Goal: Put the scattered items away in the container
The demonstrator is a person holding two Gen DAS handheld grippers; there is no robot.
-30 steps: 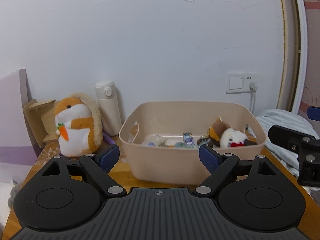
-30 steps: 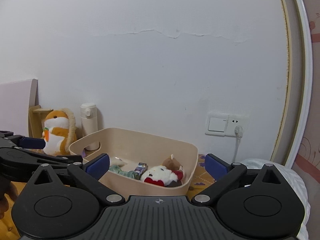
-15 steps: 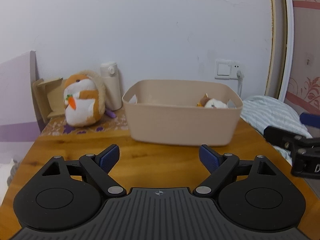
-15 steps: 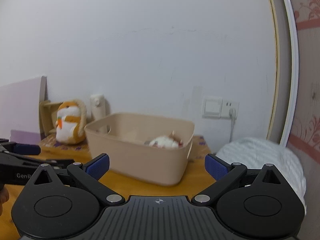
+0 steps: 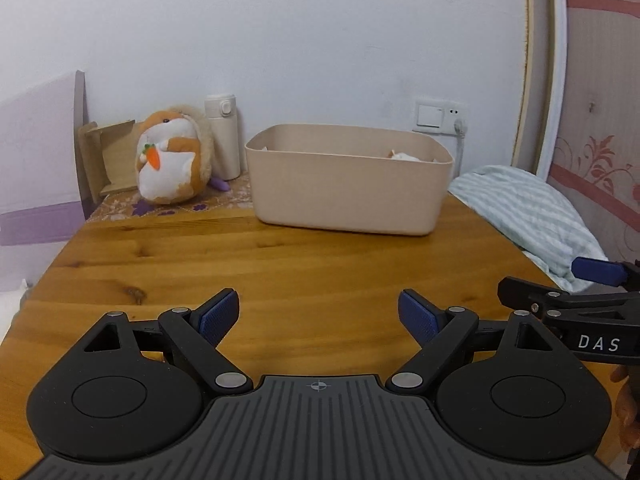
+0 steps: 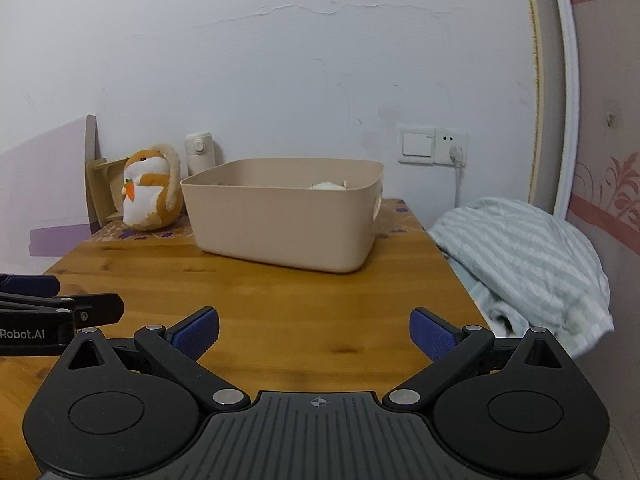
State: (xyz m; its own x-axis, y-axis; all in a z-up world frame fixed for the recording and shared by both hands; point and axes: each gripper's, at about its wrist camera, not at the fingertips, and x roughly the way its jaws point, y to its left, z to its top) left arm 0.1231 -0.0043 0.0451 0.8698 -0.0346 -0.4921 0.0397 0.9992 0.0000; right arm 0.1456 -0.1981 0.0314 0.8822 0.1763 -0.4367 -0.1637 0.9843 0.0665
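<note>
Hamster plush (image 5: pixel 172 160) beside white flask (image 5: pixel 223 138); striped bedding (image 6: pixel 520 256)

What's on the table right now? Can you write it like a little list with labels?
table: wooden table, bare in the middle
bin: beige bin at the back, a white plush toy peeking over its rim
beside bin: hamster plush with a carrot, cream bottle, both outside it
left gripper: open, holding nothing
right gripper: open, holding nothing
off the table edge: striped cloth

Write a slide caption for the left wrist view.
Open left gripper above wooden table, facing beige container.
</note>
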